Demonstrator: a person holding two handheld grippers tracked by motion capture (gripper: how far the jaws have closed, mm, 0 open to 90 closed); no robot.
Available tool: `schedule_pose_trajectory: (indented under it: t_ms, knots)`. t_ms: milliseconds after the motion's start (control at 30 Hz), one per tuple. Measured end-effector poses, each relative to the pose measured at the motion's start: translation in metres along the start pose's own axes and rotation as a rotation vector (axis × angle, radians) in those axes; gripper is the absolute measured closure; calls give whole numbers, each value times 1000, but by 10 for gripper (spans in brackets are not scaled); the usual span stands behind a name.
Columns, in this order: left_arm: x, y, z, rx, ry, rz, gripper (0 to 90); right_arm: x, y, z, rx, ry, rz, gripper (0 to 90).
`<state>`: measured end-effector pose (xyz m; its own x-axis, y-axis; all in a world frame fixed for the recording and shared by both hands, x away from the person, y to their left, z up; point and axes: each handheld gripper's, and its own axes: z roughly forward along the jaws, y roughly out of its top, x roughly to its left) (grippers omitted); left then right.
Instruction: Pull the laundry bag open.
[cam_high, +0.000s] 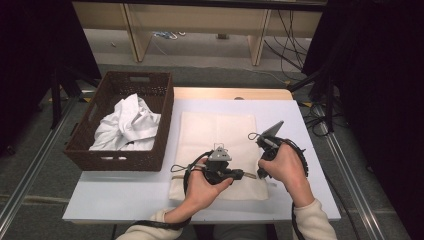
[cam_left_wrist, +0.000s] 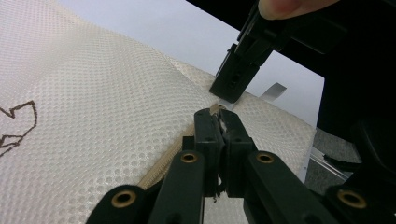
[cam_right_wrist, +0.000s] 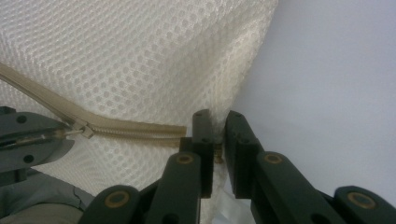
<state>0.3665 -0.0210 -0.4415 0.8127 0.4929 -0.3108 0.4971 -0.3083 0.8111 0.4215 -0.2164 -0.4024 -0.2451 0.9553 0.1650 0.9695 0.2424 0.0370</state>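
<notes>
A cream mesh laundry bag (cam_high: 215, 132) lies flat on the white table (cam_high: 120, 192). Its zipper (cam_right_wrist: 135, 128) runs along the near edge. My left gripper (cam_left_wrist: 219, 116) is shut on the zipper pull (cam_right_wrist: 84, 130), close to the bag's right end. Just past it, my right gripper (cam_right_wrist: 217, 122) is shut on the bag's mesh corner (cam_right_wrist: 243, 70) beside the zipper's end. In the high view the left gripper (cam_high: 246, 175) and the right gripper (cam_high: 260, 174) meet tip to tip at the bag's near right corner.
A dark wicker basket (cam_high: 120, 160) with crumpled white cloth (cam_high: 127, 125) stands at the table's left. Bare table lies right of the bag (cam_high: 300, 150) and along the front edge. Cables trail from both grippers.
</notes>
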Motion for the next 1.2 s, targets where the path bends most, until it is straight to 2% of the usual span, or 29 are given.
schedule_pose_trajectory:
  t_ms: [100,167,200,267,300,333,400,500,533,567,700,767,800,967,1200]
  knots:
    - [-1,0,0,-7,8,-4,869,-1,1,-1,20,-7,-23,839]
    - [-1,0,-1,-2,9,2,869,0,0,0,1,2,0,839]
    - [0,1,-1,4,4,6,869,-1,1,-1,18,4,-10,839]
    - [-1,1,-1,-1,6,1,869,0,0,0,3,4,2,839]
    - [0,1,-2,9,13,13,869,0,0,0,0,1,-3,839]
    - [-1,1,-2,-2,9,4,869,-1,0,-1,12,-1,-17,839]
    - [-1,1,-3,2,12,6,869,0,0,0,2,2,-4,839]
    - [0,2,-4,1,10,5,869,-1,1,0,13,-9,-19,839]
    - [0,1,-5,3,12,4,869,0,0,1,1,-1,-4,839]
    - [0,1,-5,-1,7,5,869,-3,1,2,-13,-3,-43,839]
    - [0,1,-6,-6,15,-3,869,-3,1,1,0,-5,-57,838]
    - [0,1,-7,2,14,2,869,1,1,1,5,-1,-2,839]
    - [0,1,-7,2,13,3,869,0,1,0,21,-4,-20,838]
    - [0,1,-8,-6,20,-1,869,0,1,2,7,-5,-4,838]
    - [2,1,-12,2,19,6,869,0,1,3,4,-7,-13,838]
